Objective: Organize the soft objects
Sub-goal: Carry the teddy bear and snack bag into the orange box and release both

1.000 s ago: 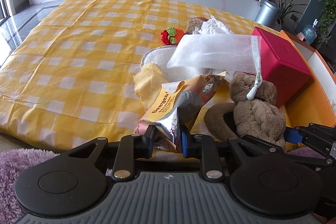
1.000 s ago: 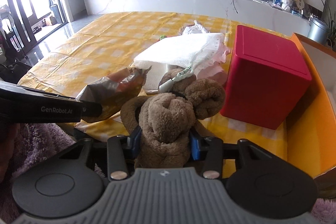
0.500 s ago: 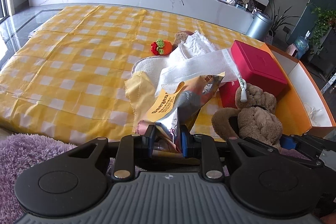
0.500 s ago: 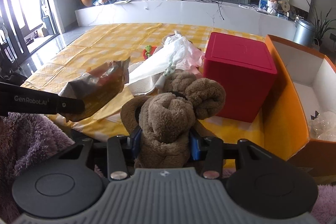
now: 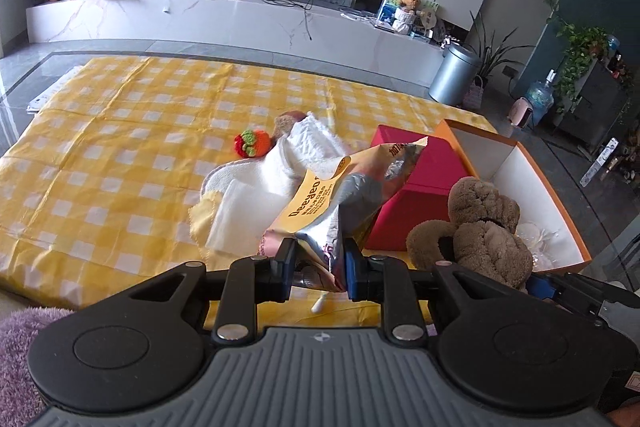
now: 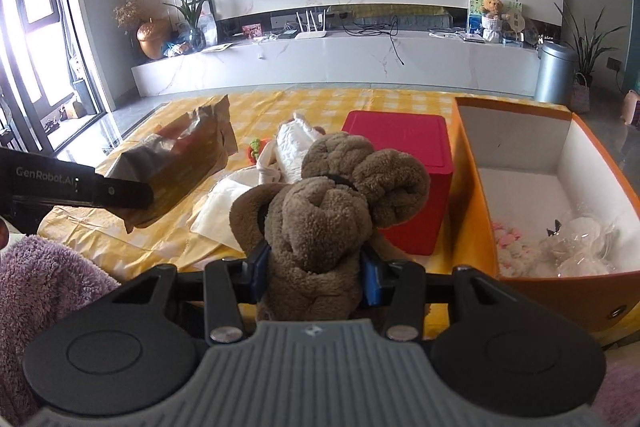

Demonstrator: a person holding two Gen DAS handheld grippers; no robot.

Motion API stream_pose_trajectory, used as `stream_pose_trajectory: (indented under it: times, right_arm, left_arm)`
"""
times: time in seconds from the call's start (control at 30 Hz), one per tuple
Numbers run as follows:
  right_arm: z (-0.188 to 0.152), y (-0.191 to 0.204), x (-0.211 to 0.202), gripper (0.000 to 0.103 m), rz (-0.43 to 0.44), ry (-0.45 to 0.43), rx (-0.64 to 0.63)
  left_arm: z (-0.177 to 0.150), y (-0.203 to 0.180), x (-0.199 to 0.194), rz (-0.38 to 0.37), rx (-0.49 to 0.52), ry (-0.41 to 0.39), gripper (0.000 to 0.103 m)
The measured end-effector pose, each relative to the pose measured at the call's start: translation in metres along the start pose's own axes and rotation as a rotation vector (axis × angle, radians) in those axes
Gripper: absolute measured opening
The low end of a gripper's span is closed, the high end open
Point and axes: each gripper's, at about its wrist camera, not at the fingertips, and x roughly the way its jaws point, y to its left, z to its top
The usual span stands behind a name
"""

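My left gripper (image 5: 318,269) is shut on a crumpled foil snack bag (image 5: 340,195) and holds it above the yellow checked cloth (image 5: 120,155). The bag also shows in the right wrist view (image 6: 180,163). My right gripper (image 6: 314,277) is shut on a brown plush toy (image 6: 328,203), held up in the air; the toy also shows in the left wrist view (image 5: 480,227). An open orange box (image 6: 472,187) with a white inside stands at the right and holds pale soft items (image 6: 576,247).
A red box (image 6: 400,163) stands between the pile and the orange box. White towels (image 5: 276,167), a yellow cloth (image 5: 204,215) and a knitted strawberry (image 5: 250,143) lie on the checked cloth. A purple fluffy rug (image 6: 44,291) lies at the near left.
Both grippers have risen and pulled back with the bag and the plush toy. The white towel that draped over the plush has dropped onto the pile. The orange box's inside has come into view.
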Motion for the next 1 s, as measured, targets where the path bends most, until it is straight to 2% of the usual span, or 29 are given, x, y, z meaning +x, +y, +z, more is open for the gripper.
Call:
stream_pose_trajectory:
  times: [0.23, 0.5, 0.83, 1.0]
  right_arm:
    - [0.026, -0.030, -0.016, 0.045, -0.059, -0.019, -0.102]
    - [0.059, -0.076, -0.026, 0.045, -0.148, -0.005, -0.214]
    - [0.074, -0.148, -0.002, 0.045, -0.283, 0.117, -0.300]
    - [0.075, -0.182, 0.022, 0.045, -0.299, 0.177, -0.295]
  left_arm:
    - [0.034, -0.054, 0.011, -0.110, 0.093, 0.027, 0.027]
    - [0.065, -0.136, 0.050, -0.210, 0.271, 0.078, 0.027]
    - [0.081, -0.216, 0.118, -0.242, 0.476, 0.157, 0.027]
    - [0.077, -0.244, 0.161, -0.224, 0.568, 0.203, 0.027]
